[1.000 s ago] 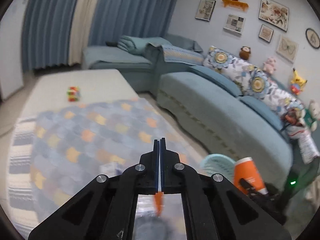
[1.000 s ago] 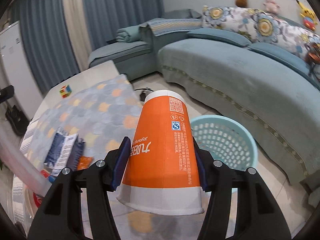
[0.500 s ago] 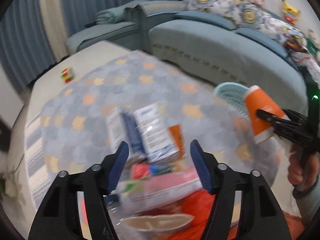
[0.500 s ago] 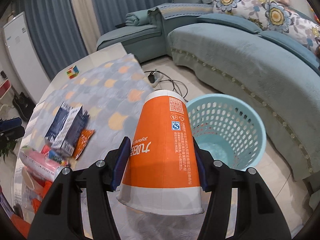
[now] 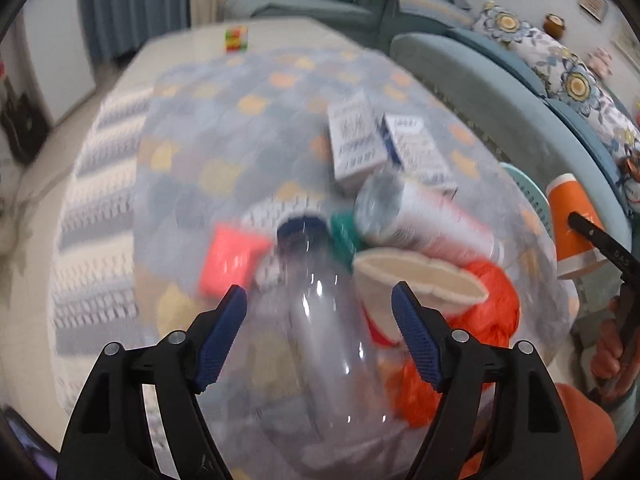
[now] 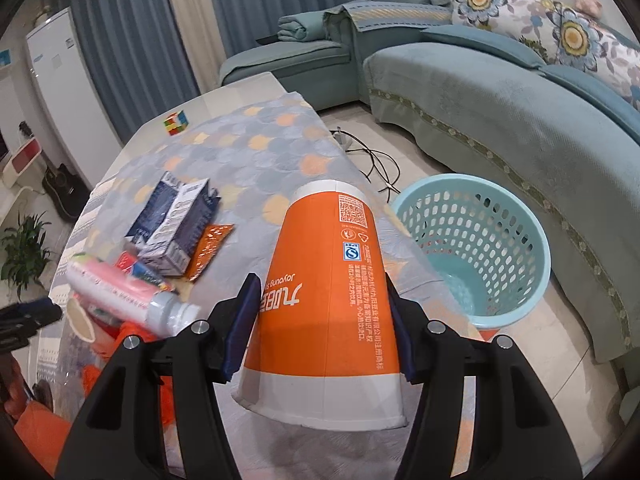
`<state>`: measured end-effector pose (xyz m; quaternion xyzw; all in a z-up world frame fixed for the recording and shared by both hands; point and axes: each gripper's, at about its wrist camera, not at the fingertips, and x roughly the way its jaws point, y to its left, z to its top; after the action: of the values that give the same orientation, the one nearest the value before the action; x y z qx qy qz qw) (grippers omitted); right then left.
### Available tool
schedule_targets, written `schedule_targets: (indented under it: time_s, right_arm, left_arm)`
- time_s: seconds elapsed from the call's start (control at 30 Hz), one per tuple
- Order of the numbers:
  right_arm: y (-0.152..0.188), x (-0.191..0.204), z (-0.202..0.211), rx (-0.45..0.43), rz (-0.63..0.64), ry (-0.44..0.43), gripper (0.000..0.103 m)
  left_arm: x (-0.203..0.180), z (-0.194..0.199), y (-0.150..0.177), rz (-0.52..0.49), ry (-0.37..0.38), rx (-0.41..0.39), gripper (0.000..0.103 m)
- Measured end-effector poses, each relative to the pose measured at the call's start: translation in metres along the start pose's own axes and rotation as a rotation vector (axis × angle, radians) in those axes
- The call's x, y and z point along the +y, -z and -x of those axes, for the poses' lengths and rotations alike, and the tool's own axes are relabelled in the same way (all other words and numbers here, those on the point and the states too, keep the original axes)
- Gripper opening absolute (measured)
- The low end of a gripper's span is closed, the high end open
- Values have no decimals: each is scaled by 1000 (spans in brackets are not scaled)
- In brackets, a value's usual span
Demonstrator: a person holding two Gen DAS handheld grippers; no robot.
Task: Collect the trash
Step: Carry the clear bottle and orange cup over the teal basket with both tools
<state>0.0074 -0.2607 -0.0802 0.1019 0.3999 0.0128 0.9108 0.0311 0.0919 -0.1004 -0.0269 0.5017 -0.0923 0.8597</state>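
My right gripper point(image 6: 322, 320) is shut on an orange and white paper cup point(image 6: 326, 300), held upside down over the table's edge, left of a light blue perforated basket point(image 6: 472, 248) on the floor. My left gripper point(image 5: 320, 328) is open, its fingers on either side of a clear plastic bottle point(image 5: 320, 340) with a dark blue cap, lying on the table. Around the bottle lie a pink and white bottle point(image 5: 424, 224), two blue and white cartons point(image 5: 356, 144), a flattened paper cup point(image 5: 420, 276), an orange bag point(image 5: 488, 308) and a red packet point(image 5: 228, 256). The left view is blurred.
The table point(image 6: 240, 92) carries a patterned blue and orange cloth point(image 6: 260, 148) and a small colour cube point(image 6: 176, 122) at its far end. A teal sofa point(image 6: 500, 92) runs along the right. Cables point(image 6: 376, 164) lie on the floor by the basket.
My left gripper went from shut to open and dropped down to the trash pile, now straddling the clear bottle. My right gripper kept hold of the cup and drifted slightly.
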Motion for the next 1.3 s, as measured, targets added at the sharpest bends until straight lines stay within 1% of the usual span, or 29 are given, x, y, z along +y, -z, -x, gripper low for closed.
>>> schedule_targets:
  time_s: [0.07,0.1,0.17,0.2,0.27,0.3,0.33,0.37,0.43,0.57,0.63,0.73,0.83,0.87,0.93,0.97,1.0,1.03,1.07,1.1,1.17,1.27,1.3]
  right_arm:
    - [1,5,3,-3,5,0,55]
    - [1,9,5,-3,10,4,55]
    - [2,13,8,-2,20,10,55]
    - [3,16,10,-3,29,16,55]
    - [3,18,13,-8,37,26,55]
    - [2,18,14,-10,38,28,55]
    - [2,18,15,-12,40,29,55]
    - [2,18,15,-12,44,34,55]
    - [2,17,14,-12,50,42,55]
    - [-1,9,15,-39,35,52,55]
    - [-8,1,19,-61,16,54,55]
    - [-22,-13,28,-108,-10,65,55]
    - [-41,-32,41,-167,-37,97,55]
    - [-46,-38,44,-180,-44,108,55]
    - [-61,-56,49,-207,-63,145,55]
    - [-67,-64,51,-217,-70,162,55]
    - [-73,-74,51,-225,-81,184,55]
    - [-79,-83,50,-228,-92,205,55]
    - [-83,-92,48,-227,-104,225,55]
    - [-86,-101,46,-225,-115,240,55]
    - [-91,-116,39,-214,-131,268,55]
    - [-93,-135,18,-173,-166,310,55]
    - [-92,-140,12,-158,-176,323,55]
  left_arm:
    - [3,-10,1,24,-13,58,73]
    - [2,-20,1,28,-16,108,73]
    - [0,-31,2,37,-40,148,73]
    - [0,-37,3,41,-40,160,72]
    - [-1,-44,6,48,-31,187,63]
    - [0,-48,6,58,-28,202,54]
    - [2,-50,5,68,-14,209,49]
    - [4,-50,5,73,-12,206,48]
    - [6,-46,3,76,-30,176,47]
    - [11,-12,-4,111,-44,28,46]
    - [9,11,-14,118,-28,-58,46]
    - [-5,37,-33,102,-6,-144,46]
    - [-40,57,-64,50,44,-223,46]
    - [-58,63,-79,15,68,-255,46]
    - [-88,69,-99,-33,99,-290,46]
    - [-109,71,-114,-61,128,-308,46]
    - [-126,71,-120,-80,138,-317,46]
    - [-145,69,-127,-102,130,-324,46]
    - [-167,62,-139,-122,122,-324,46]
    - [-183,56,-144,-132,138,-317,46]
    - [-215,34,-162,-162,210,-287,46]
    - [-248,-1,-176,-210,298,-248,46]
    - [-265,-19,-179,-226,355,-216,46]
